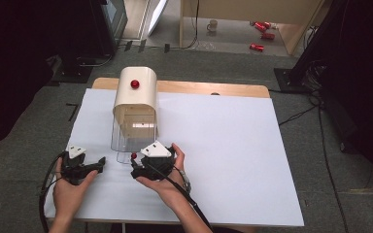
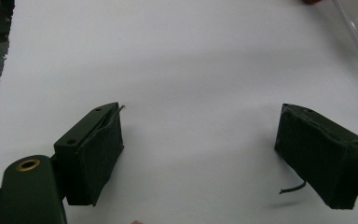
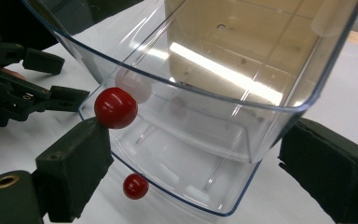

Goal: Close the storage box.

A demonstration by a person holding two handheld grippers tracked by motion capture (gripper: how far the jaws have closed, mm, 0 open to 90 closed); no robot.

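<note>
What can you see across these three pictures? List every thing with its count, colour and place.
Bread bin: one, cream with a red knob on top, far left of the white board.
Clear drawers: two, see-through with red knobs, pulled out at the bin's front.
White board: one, white, over the wooden table.
Cans: a few, red, on the floor beyond.
Mug: one, pale, on that floor.
Left tongs: black, open over bare board.
Right tongs: black, open astride the drawers, left jaw by a knob.
Hands: two, holding the tongs.

Grey carpet floor (image 1: 29,126); white board (image 1: 233,145) on wooden table (image 1: 199,88); red cans (image 1: 262,30) beyond.
</note>
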